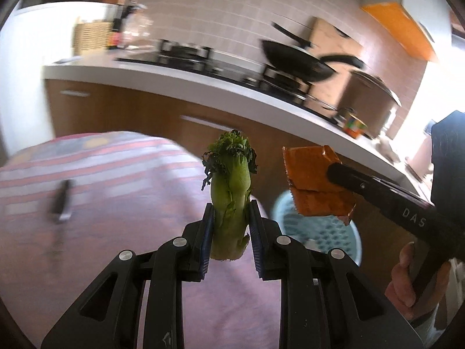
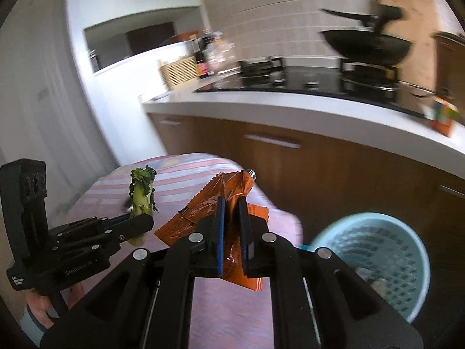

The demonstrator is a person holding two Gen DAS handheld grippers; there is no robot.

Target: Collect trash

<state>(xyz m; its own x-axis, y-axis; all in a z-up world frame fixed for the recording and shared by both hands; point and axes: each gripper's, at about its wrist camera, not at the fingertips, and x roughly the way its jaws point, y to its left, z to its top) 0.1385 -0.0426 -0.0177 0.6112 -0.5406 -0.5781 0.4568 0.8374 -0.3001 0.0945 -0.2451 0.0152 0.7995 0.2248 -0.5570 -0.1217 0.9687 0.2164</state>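
Right gripper (image 2: 231, 203) pinches orange wrapper (image 2: 200, 203) near basket (image 2: 407, 232).

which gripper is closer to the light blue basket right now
Right. The right gripper, shut on the orange wrapper, sits beside the light blue basket. The left gripper, shut on the vegetable stalk, is farther over the striped tablecloth.

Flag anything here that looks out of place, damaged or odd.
A dark knife-like object lies loose on the striped tablecloth; blur hides what it is. The orange wrapper is torn and crumpled, and the vegetable stalk has wilted leaves; both are gripped trash.
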